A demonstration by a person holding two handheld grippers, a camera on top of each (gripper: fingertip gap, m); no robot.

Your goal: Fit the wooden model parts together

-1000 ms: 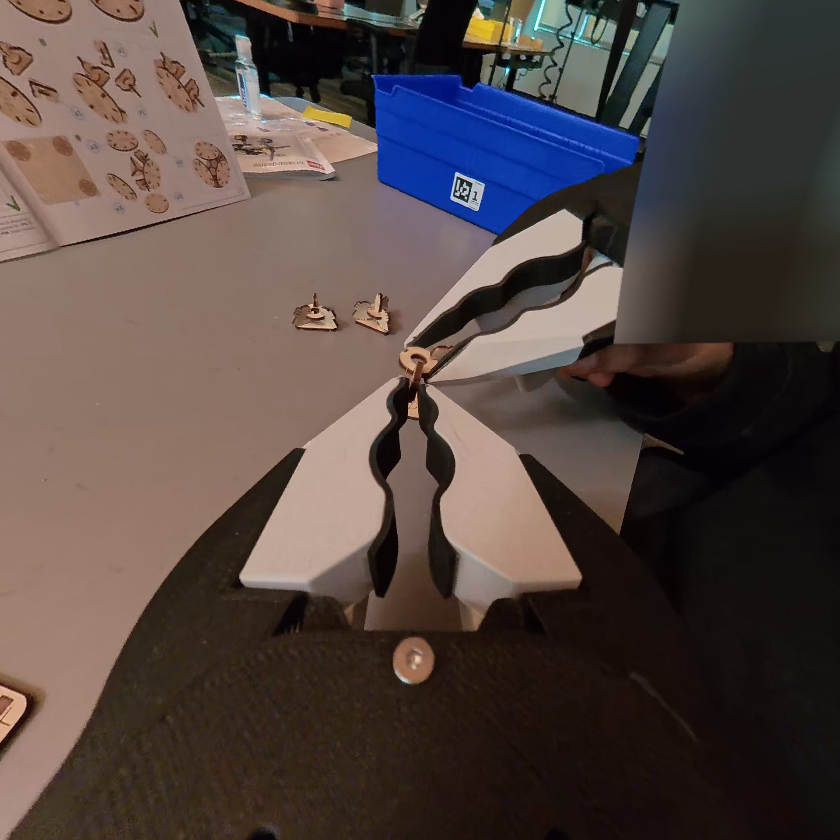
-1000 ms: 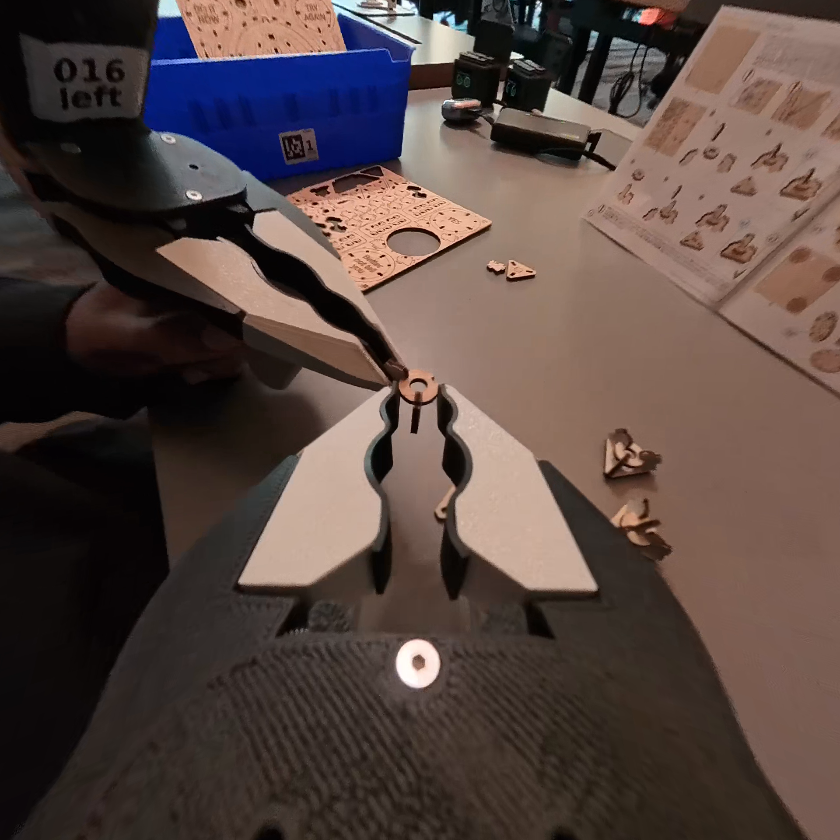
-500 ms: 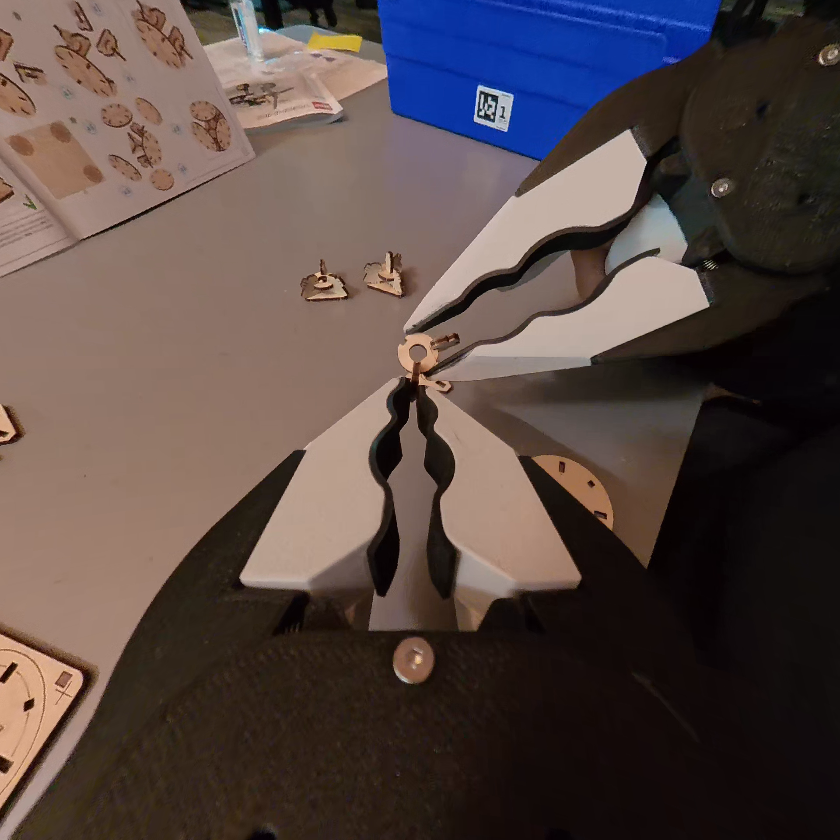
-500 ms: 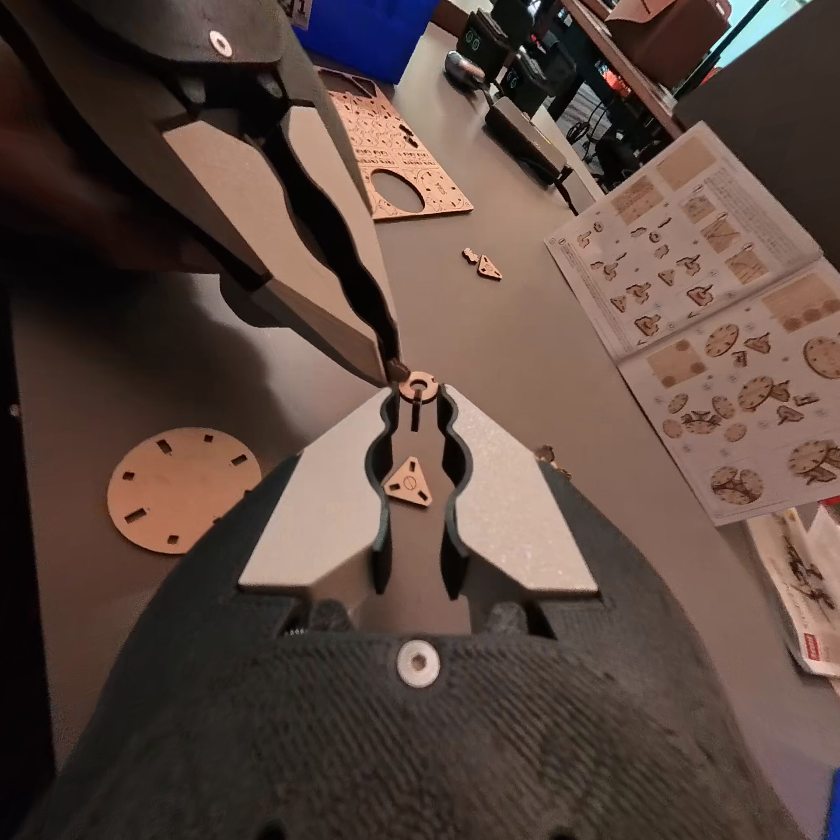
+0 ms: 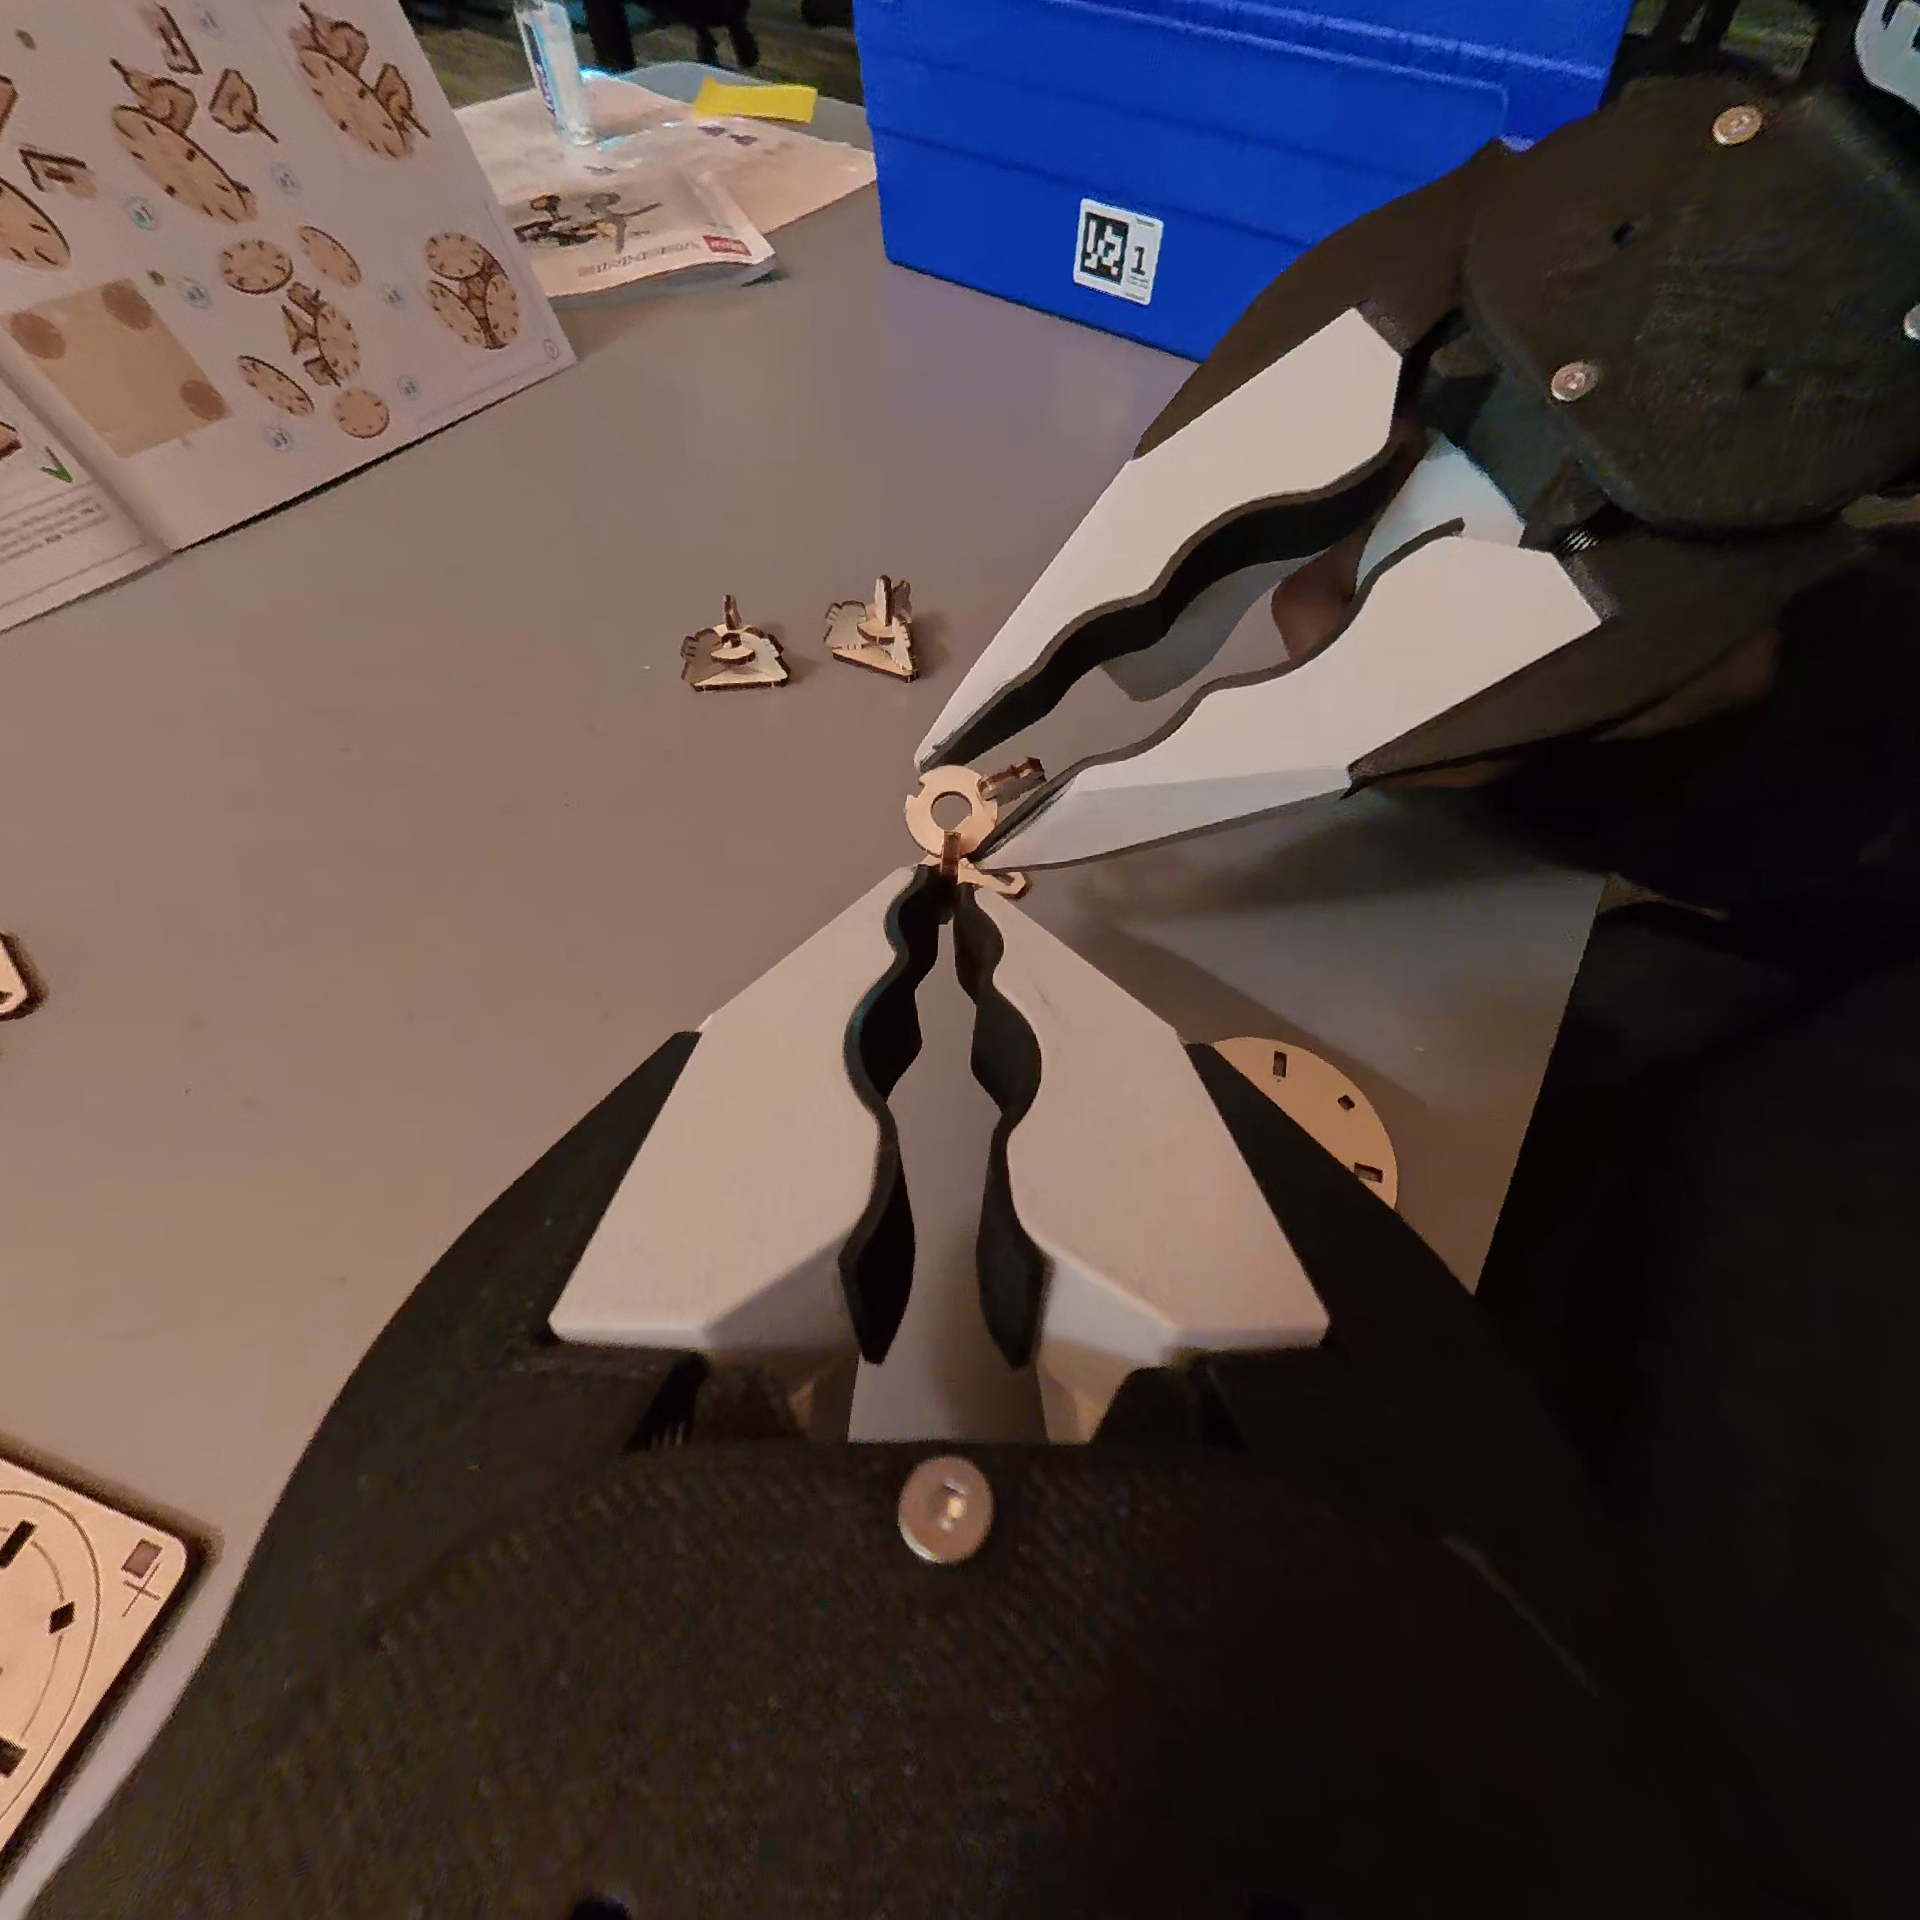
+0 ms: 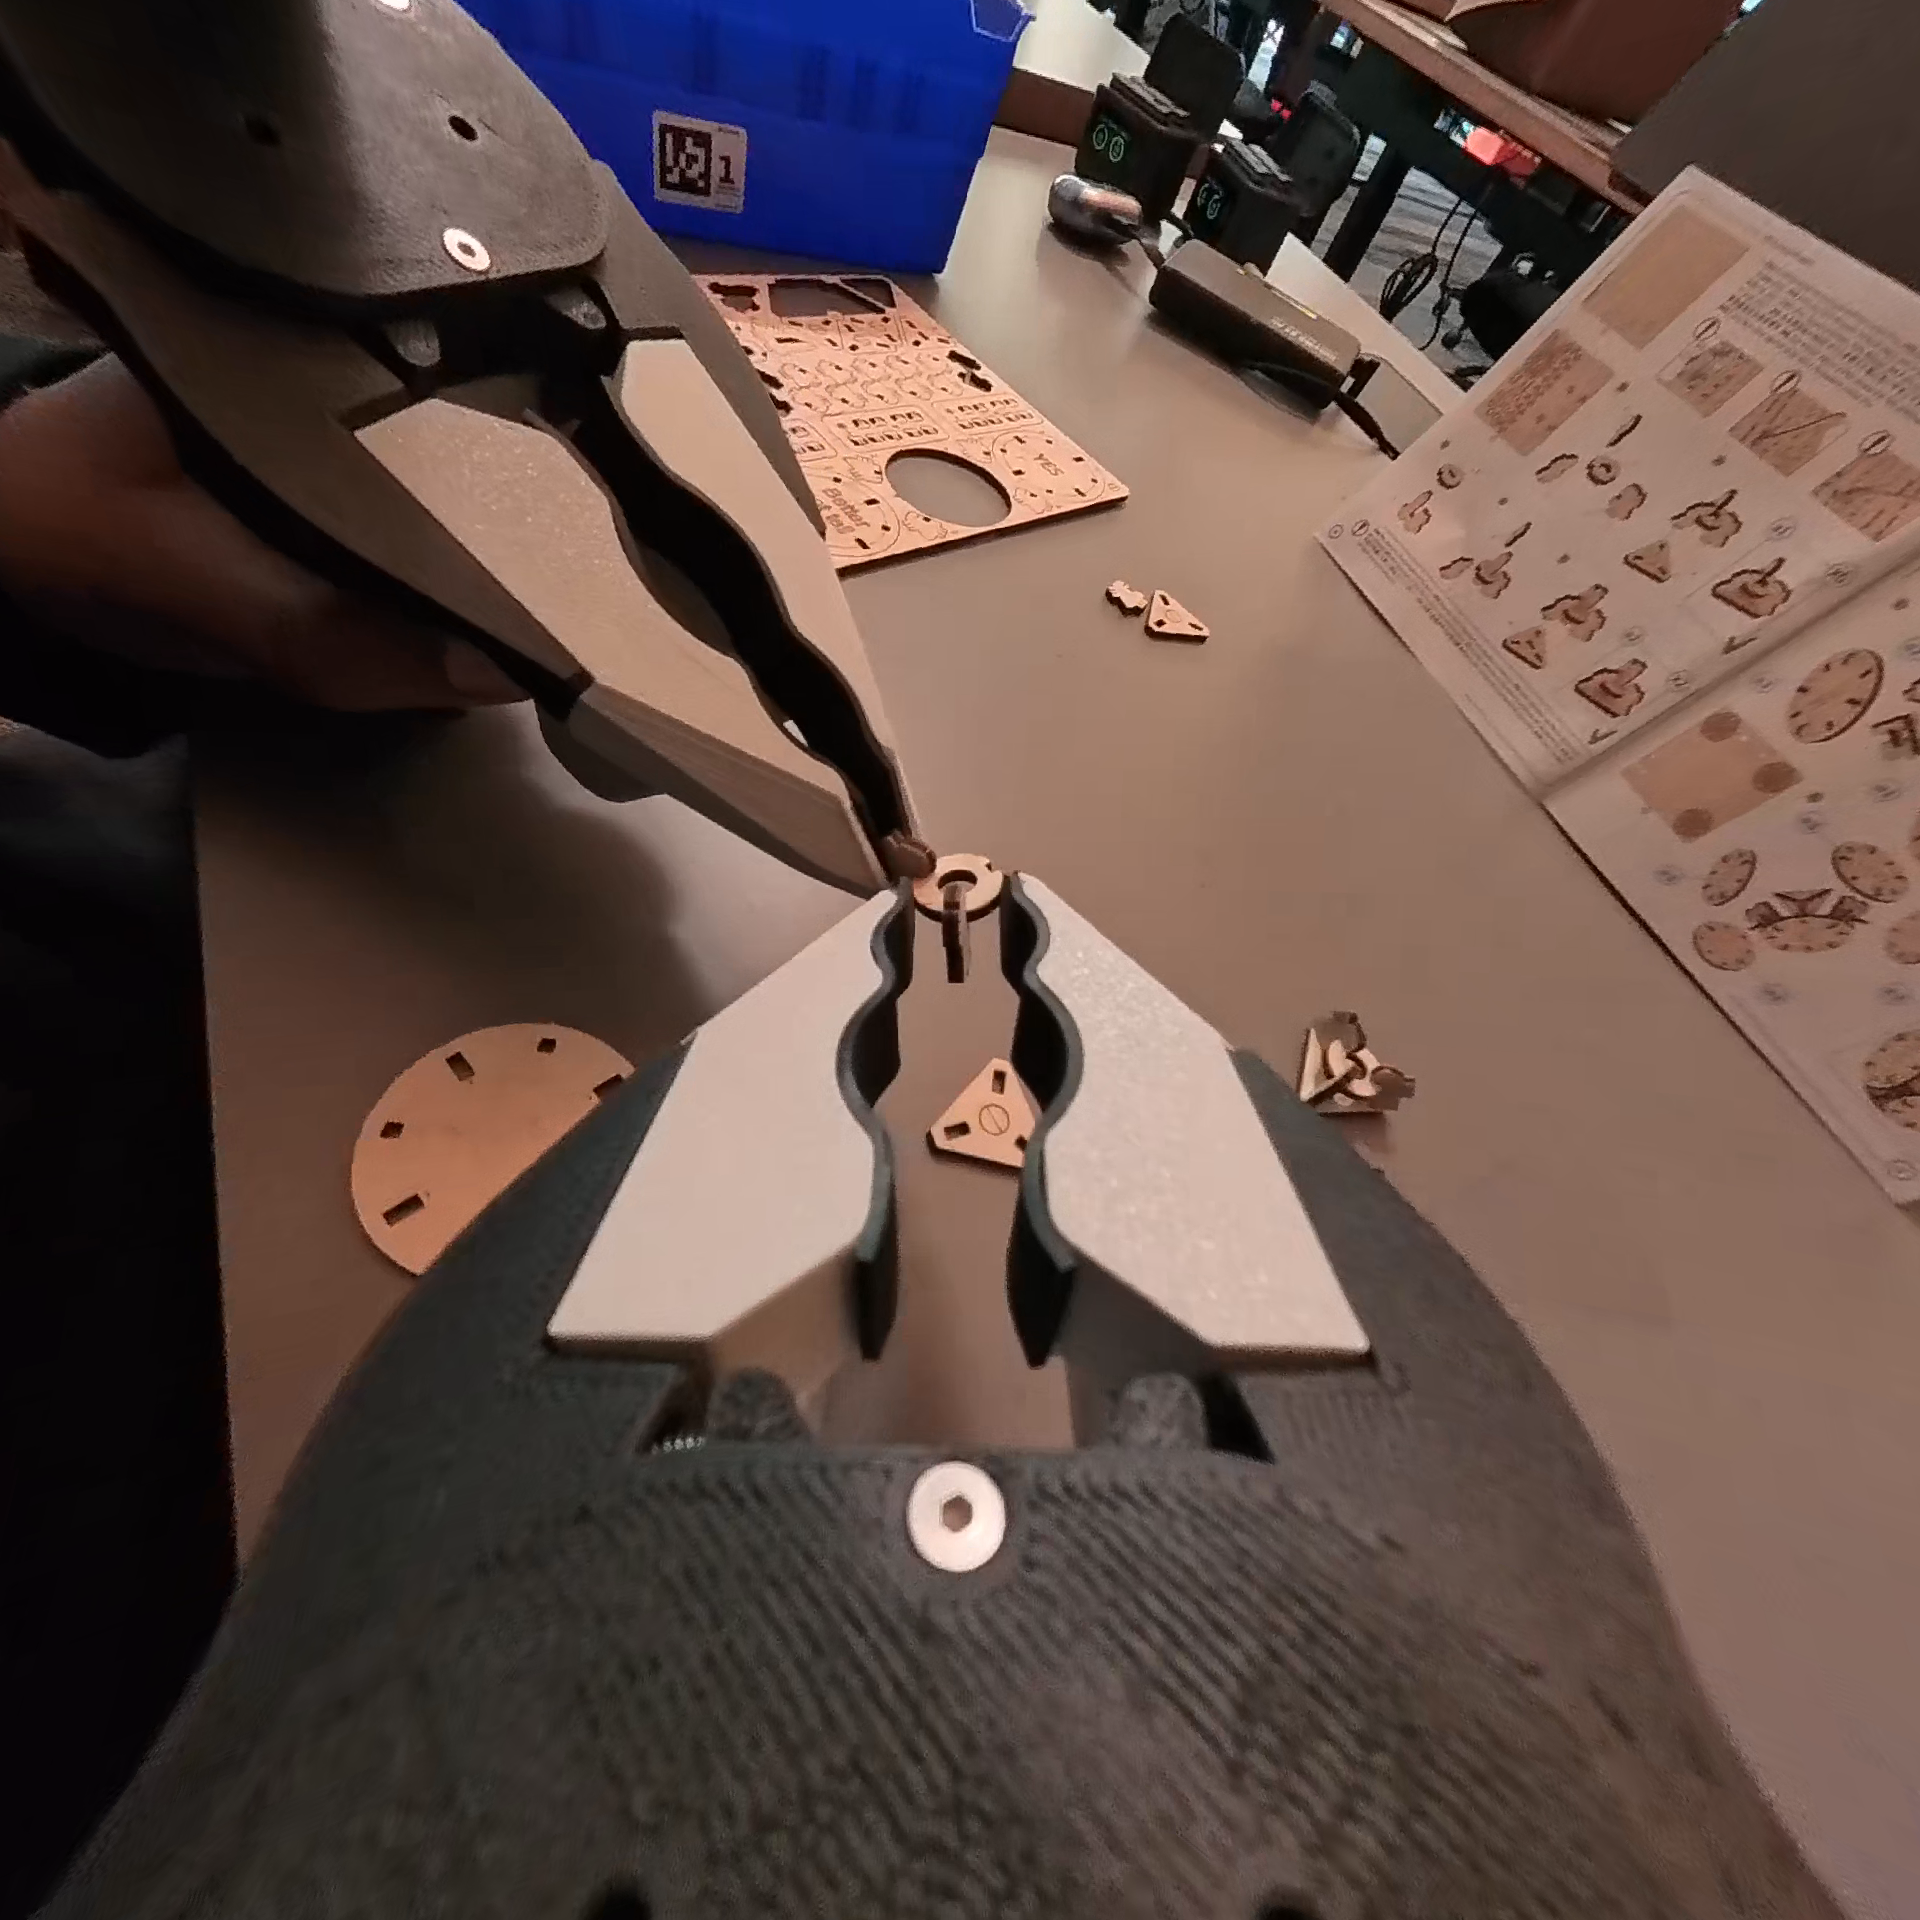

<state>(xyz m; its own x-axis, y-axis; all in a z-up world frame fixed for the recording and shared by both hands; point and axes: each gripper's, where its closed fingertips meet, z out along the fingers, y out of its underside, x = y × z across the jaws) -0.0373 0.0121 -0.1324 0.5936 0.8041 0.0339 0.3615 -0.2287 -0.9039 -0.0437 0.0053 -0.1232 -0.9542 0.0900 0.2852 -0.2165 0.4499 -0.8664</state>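
Right gripper (image 6: 957, 902) pinches a wooden ring (image 6: 957, 886) between both pads. Left gripper (image 5: 943, 896) closes on a thin wooden peg (image 5: 943, 871), seemingly slotted into the ring.

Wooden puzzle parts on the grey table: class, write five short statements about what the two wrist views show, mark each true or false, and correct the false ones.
1. The right hand-held gripper holds a small wooden ring between its fingertips. True.
2. The left hand-held gripper stands wide open. False: its fingertips are closed on a thin wooden peg.
3. A round wooden disc with slots lies flat on the table. True.
4. The storage bin at the back is red. False: it is blue.
5. A flat wooden triangle is gripped by the right hand-held gripper. False: it lies on the table below the fingers.
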